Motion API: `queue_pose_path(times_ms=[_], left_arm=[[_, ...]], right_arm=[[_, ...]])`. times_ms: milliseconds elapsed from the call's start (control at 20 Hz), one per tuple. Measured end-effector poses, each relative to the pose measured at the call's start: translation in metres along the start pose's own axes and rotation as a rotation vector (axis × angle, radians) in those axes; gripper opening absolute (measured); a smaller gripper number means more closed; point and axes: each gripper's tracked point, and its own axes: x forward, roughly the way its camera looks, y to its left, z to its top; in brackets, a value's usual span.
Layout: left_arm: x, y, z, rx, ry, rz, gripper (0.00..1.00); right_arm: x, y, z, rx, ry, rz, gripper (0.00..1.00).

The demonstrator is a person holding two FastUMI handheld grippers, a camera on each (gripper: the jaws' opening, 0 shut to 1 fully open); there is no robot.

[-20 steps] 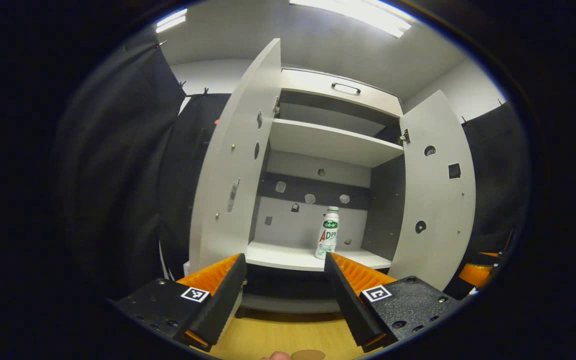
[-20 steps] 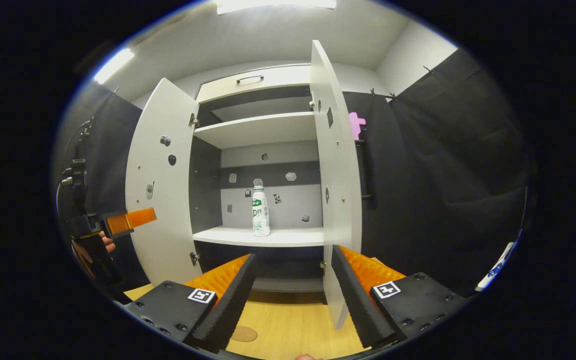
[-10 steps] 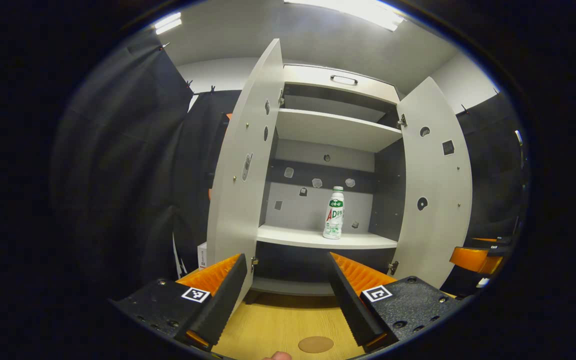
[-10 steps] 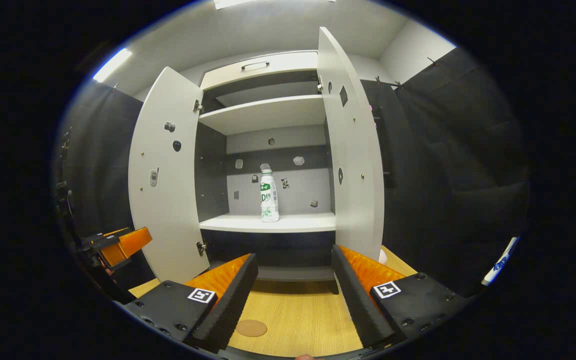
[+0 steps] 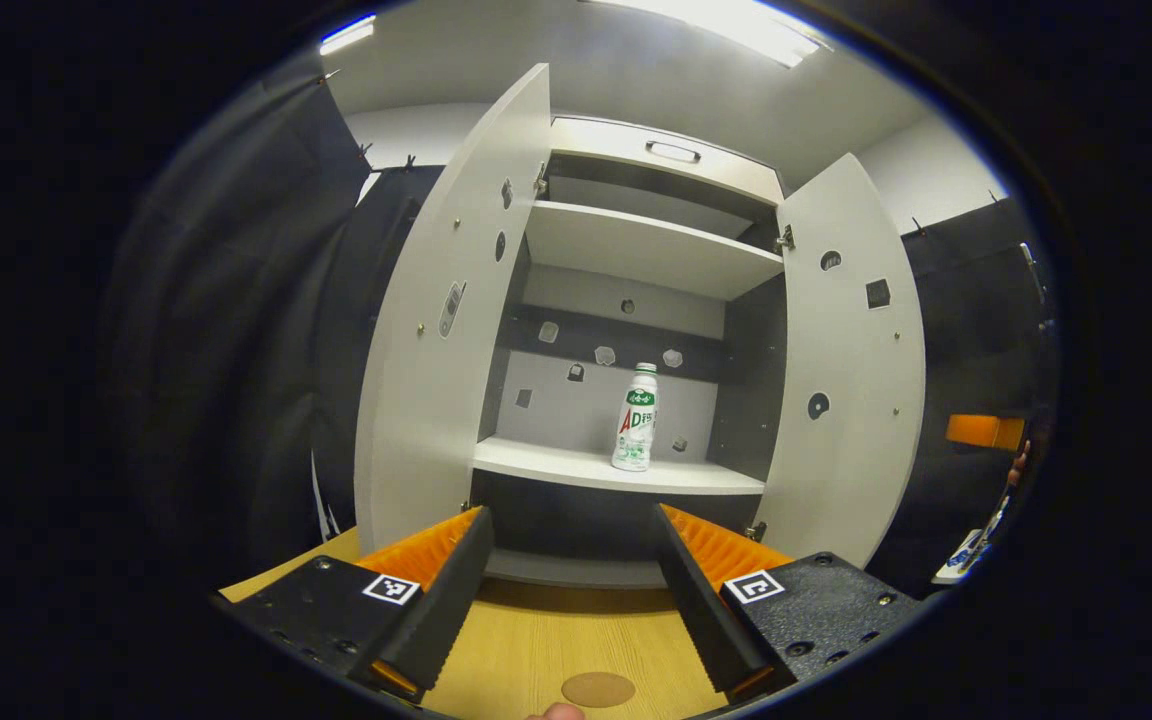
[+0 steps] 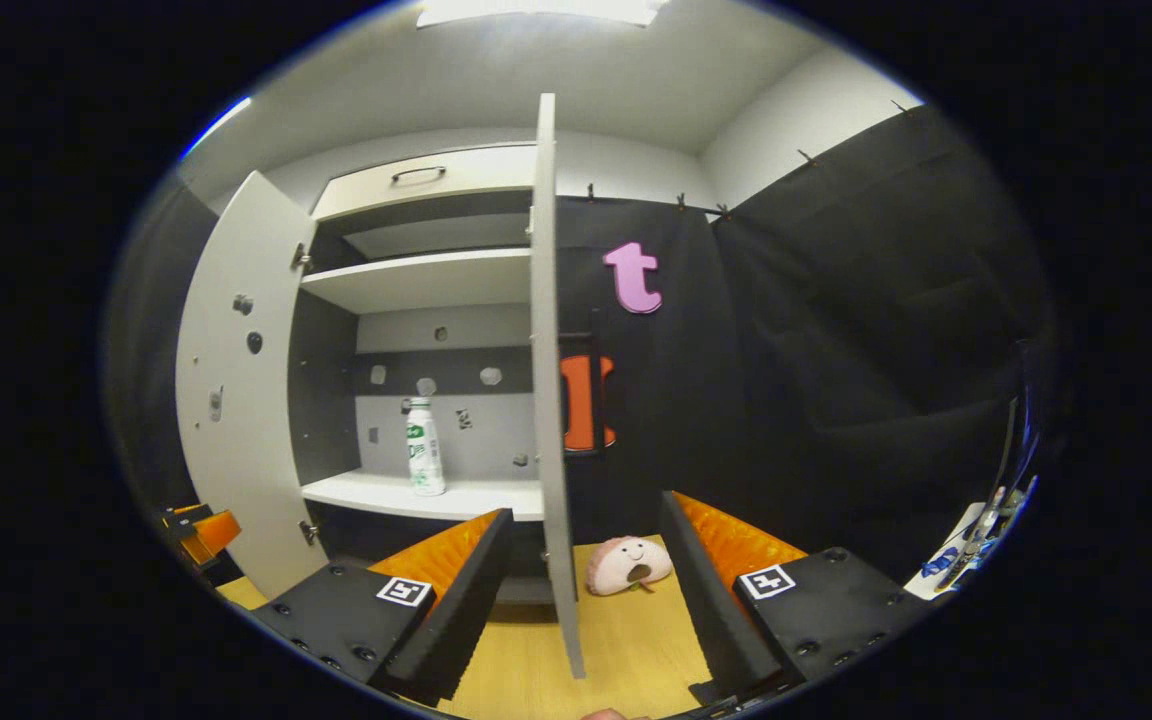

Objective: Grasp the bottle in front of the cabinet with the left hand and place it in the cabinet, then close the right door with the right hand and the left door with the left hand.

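A white bottle (image 5: 634, 431) with a green-and-red label stands upright on the cabinet's lower shelf (image 5: 576, 465); the right gripper view has the bottle (image 6: 424, 460) too. Both cabinet doors are swung open: the left door (image 5: 436, 330) and the right door (image 5: 851, 370). My left gripper (image 5: 571, 585) is open and empty, held back from the cabinet over the wooden table. My right gripper (image 6: 581, 585) is open, and the right door's edge (image 6: 548, 400) stands between its fingers without touching them. The other gripper (image 5: 981, 431) shows at the far right of the left gripper view.
A pink plush toy (image 6: 628, 563) lies on the wooden table (image 6: 626, 640) behind the right door. An upper shelf (image 5: 646, 250) and a drawer with a handle (image 5: 673, 152) sit above. A round brown disc (image 5: 597, 689) lies on the table near me.
My right gripper has swung to the right, so the right door now appears edge-on between its fingers and the plush toy came into sight. My left gripper drew slightly back.
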Motion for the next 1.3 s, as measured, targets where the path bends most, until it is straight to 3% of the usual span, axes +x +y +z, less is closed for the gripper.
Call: queue_pose_path(times_ms=[100, 150, 250, 400, 650, 800, 1300], left_arm=[[-0.002, 0.003, 0.004, 0.002, -0.010, -0.002, 0.96], [-0.004, 0.008, 0.009, 0.004, -0.022, 0.008, 0.96], [-0.007, 0.017, 0.017, 0.012, -0.036, 0.033, 0.96], [-0.012, 0.033, 0.026, 0.027, -0.055, 0.076, 0.96], [-0.017, 0.049, 0.033, 0.031, -0.063, 0.122, 0.96], [-0.020, 0.059, 0.035, 0.036, -0.071, 0.146, 0.96], [-0.021, 0.067, 0.038, 0.021, -0.085, 0.127, 0.95]], right_arm=[[0.020, -0.027, 0.020, 0.003, -0.023, -0.053, 0.95], [0.030, -0.035, 0.029, -0.003, -0.037, -0.065, 0.89], [0.054, -0.048, 0.044, -0.021, -0.065, -0.092, 0.98], [0.088, -0.064, 0.048, -0.030, -0.052, -0.139, 0.98], [0.116, -0.049, 0.043, 0.020, -0.014, -0.081, 0.98], [0.114, -0.049, 0.048, 0.011, -0.046, -0.083, 0.96], [0.107, 0.001, 0.043, -0.010, -0.040, 0.006, 0.97]])
